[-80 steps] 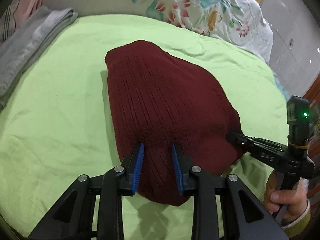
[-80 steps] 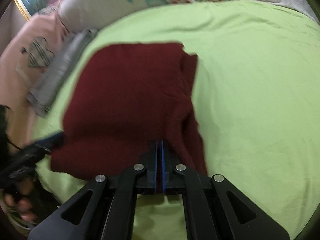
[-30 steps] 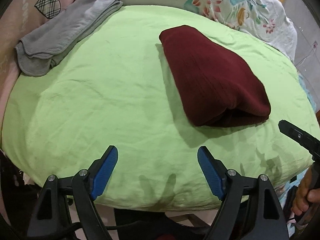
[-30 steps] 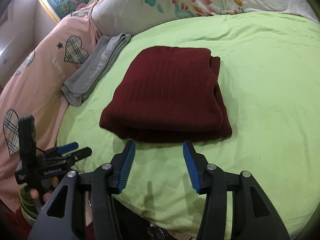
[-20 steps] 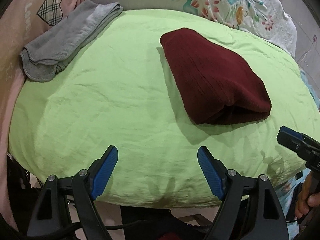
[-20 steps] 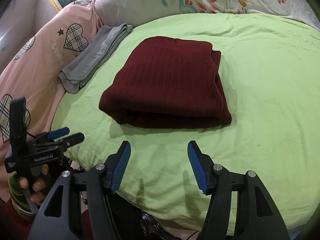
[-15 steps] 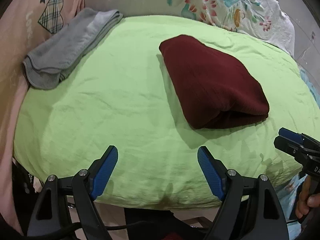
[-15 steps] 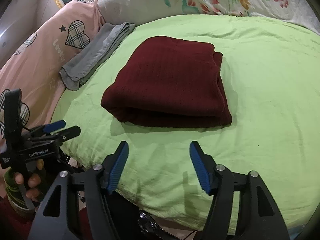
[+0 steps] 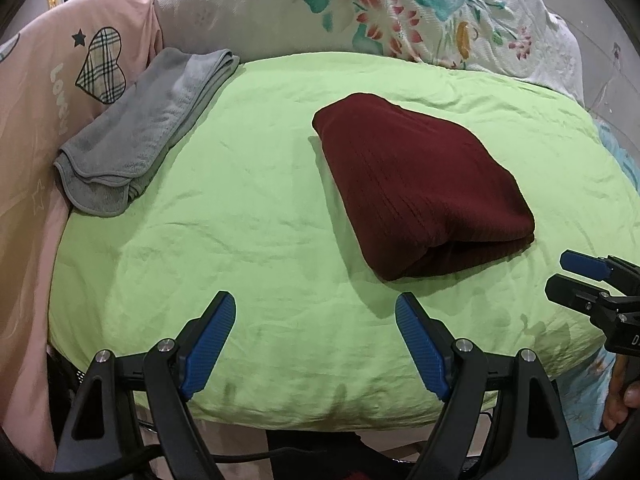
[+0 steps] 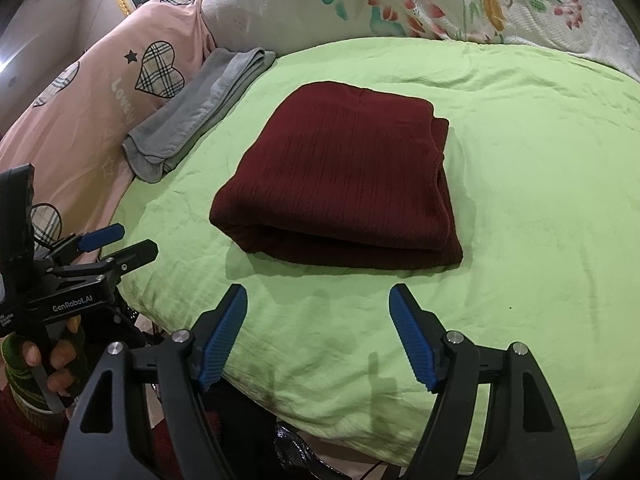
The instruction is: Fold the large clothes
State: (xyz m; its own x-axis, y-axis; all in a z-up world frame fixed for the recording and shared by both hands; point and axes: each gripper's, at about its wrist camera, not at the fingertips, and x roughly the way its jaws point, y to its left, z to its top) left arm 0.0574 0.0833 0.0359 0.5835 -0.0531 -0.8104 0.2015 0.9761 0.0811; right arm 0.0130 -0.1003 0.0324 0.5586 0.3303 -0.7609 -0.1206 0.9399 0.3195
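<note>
A dark red ribbed sweater (image 9: pixel 420 188) lies folded into a thick rectangle on the green sheet (image 9: pixel 240 208); it also shows in the right wrist view (image 10: pixel 344 176). My left gripper (image 9: pixel 316 304) is open and empty, held back near the front edge of the bed, to the left of the sweater. My right gripper (image 10: pixel 318 296) is open and empty, just in front of the sweater's folded edge. Each gripper shows at the side of the other view: the right one (image 9: pixel 576 276), the left one (image 10: pixel 116 244).
A folded grey towel (image 9: pixel 148 128) lies at the back left of the green sheet, against a pink blanket (image 9: pixel 36 92) with plaid hearts. A floral pillow (image 9: pixel 380 12) runs along the back. The bed's front edge (image 9: pixel 320 412) drops off just below my grippers.
Both grippers let go of the sweater, opened wide and pulled back toward the front edge of the bed. The sweater stays folded where it was laid.
</note>
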